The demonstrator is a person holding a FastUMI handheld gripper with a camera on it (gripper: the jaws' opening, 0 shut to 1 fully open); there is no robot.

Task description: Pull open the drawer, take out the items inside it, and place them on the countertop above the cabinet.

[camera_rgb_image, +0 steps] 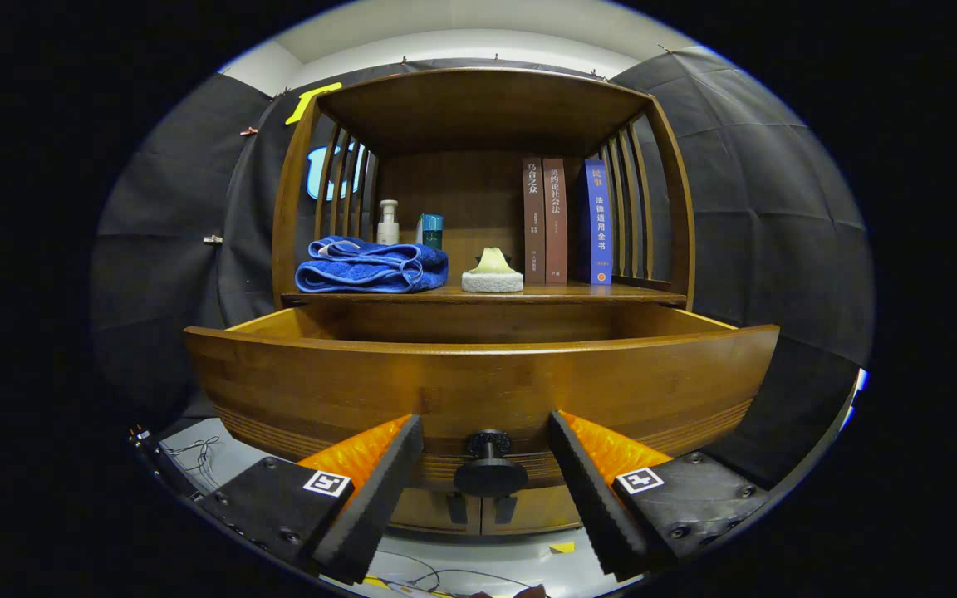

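gripper [485, 482] fingers spread apart around drawer knob [490, 469]; drawer [478, 386] pulled out below wooden countertop [611, 292].

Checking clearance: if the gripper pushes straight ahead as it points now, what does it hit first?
Probably the drawer knob, sitting between the open gripper fingers; just behind it, the drawer front. Exact depth unclear.

Gripper [485, 490]: two wedge-shaped fingers, inner faces lined with ribbed, saw-toothed pads [586, 490], foam-like in texture. Each finger bolts onto a flat matte mounting block [267, 507] with rounded corners. Round screw heads dot both blocks, several along the outer edges. One small square fiducial tag [326, 482] with a white border sits on each block near the finger base. Left and right halves look mirror-alike. Fingers stand spread apart.
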